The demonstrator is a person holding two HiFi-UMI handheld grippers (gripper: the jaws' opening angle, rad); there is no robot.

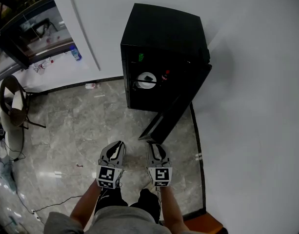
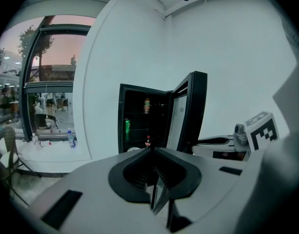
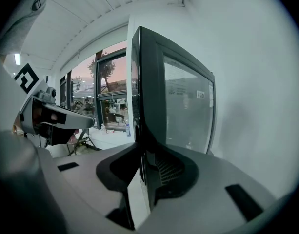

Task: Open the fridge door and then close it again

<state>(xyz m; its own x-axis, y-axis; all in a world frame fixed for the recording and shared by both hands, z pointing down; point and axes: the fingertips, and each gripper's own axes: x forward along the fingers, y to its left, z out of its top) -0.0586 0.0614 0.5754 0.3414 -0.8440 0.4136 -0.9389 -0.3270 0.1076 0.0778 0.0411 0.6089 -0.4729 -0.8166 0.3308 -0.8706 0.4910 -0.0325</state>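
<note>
Standing on the floor point(image 1: 81, 126) against the white wall, the fridge point(image 1: 161, 43) has its door point(image 1: 173, 113) swung wide; opening is judged done, closing remains; the right claw point(image 1: 155, 147) has its jaws apart with the door's free edge between them, apparently unclamped; the left claw point(image 1: 118, 145) is closed on nothing, just beside the right one and clear of the door.

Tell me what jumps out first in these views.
The black fridge stands against the white wall, with its door swung wide open. Inside are a green can and a white plate. The door's edge stands between the jaws of the right gripper.
</note>
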